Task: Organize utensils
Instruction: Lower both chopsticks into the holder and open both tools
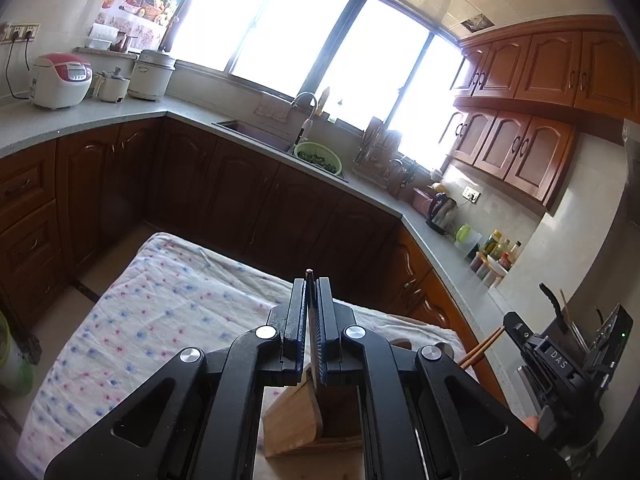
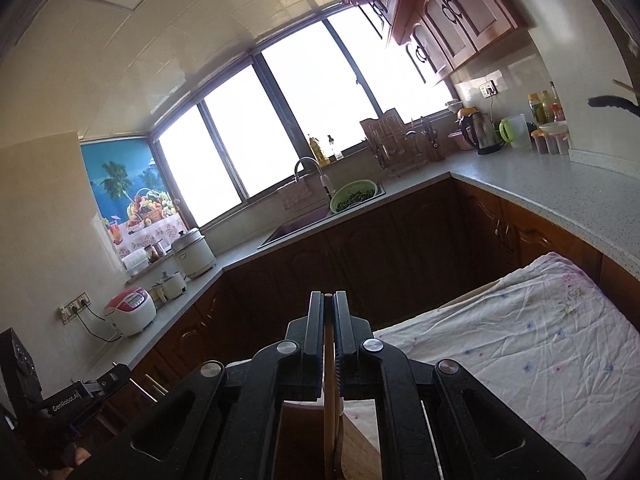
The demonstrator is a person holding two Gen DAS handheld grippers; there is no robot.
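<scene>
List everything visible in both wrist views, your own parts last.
cloth: one, white with blue and pink flowers, on the table
wooden holder: one, light brown, below the left hand-held gripper
rice cooker: one, white and red, counter
colander: one, green, at the sink
kettle: one, steel and black, counter
thin utensil: one, dark, clamped
chopsticks: count unclear, wooden, clamped
left hand-held gripper: black, shut
right hand-held gripper: black, shut

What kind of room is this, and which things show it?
Most likely a home kitchen. A sink with a faucet sits under the big window, a rice cooker stands on the counter, and wooden cabinets hang on the wall.
</scene>
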